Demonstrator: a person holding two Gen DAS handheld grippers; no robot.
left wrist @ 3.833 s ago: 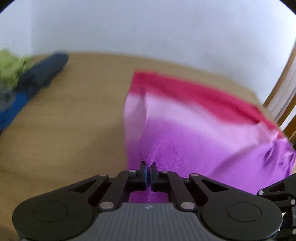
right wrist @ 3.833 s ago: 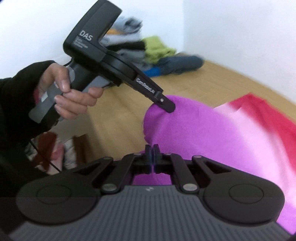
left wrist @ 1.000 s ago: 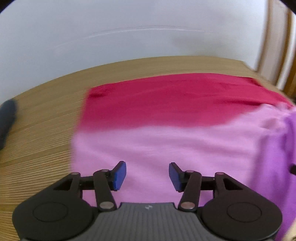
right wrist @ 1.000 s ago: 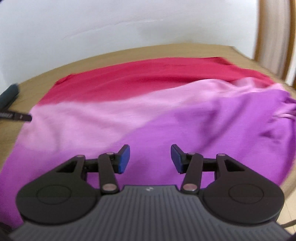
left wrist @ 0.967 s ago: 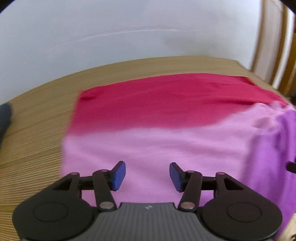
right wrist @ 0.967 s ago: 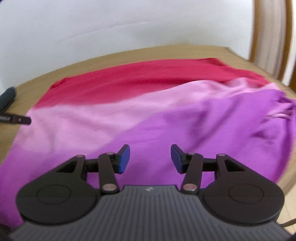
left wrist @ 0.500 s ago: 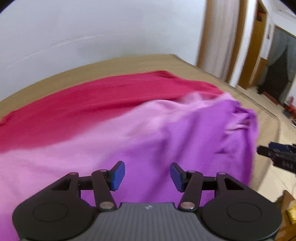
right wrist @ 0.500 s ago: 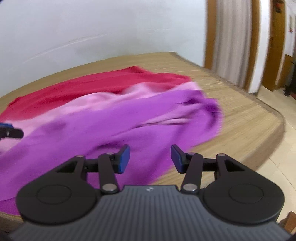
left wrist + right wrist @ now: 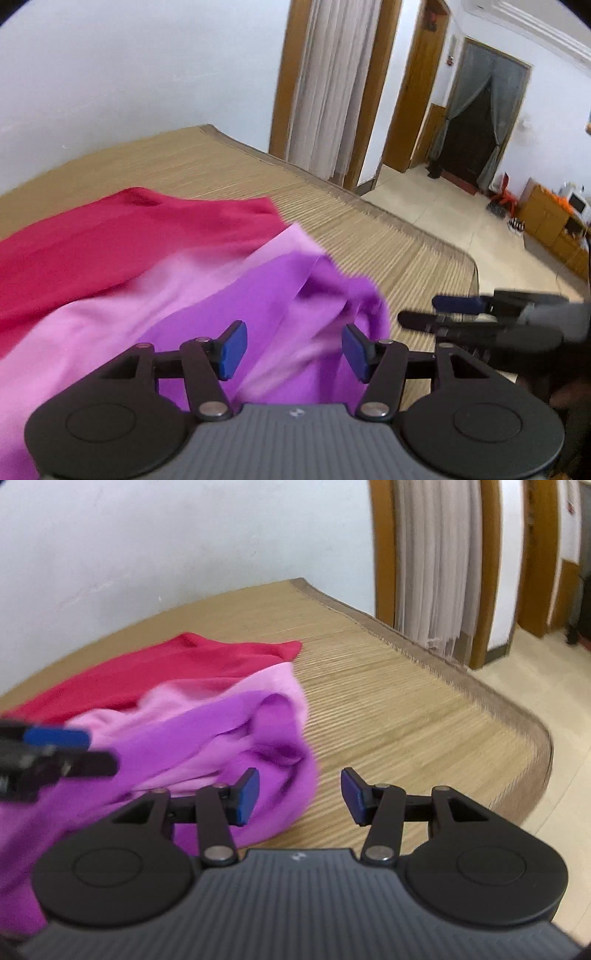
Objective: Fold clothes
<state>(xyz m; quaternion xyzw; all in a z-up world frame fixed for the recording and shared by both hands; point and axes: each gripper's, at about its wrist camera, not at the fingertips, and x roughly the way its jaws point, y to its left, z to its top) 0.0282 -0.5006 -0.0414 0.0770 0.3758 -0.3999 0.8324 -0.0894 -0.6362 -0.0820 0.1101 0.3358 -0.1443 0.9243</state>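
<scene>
A shirt striped red, pink and purple (image 9: pixel 184 280) lies spread on a woven mat, with its purple end bunched up at the right. My left gripper (image 9: pixel 293 349) hovers over that purple end; its jaws are opening and its blue pads grip nothing. In the right wrist view the shirt (image 9: pixel 207 731) fills the left side. My right gripper (image 9: pixel 299 797) stands open beside the shirt's right edge, with bare mat between its pads. Each gripper shows in the other's view: the right gripper (image 9: pixel 436 312) at the right, the left gripper (image 9: pixel 74 749) at the left.
The woven mat (image 9: pixel 406 709) covers a raised platform whose rounded edge (image 9: pixel 535 738) drops to a tiled floor (image 9: pixel 461 221) on the right. A white wall stands behind. A curtain (image 9: pixel 328 92) in a wooden frame and a dark doorway (image 9: pixel 476 129) lie beyond.
Both grippers have swept to the right along the shirt, from its pink and red middle to its bunched purple end near the mat's edge. They were shut on the cloth earlier and now stand open.
</scene>
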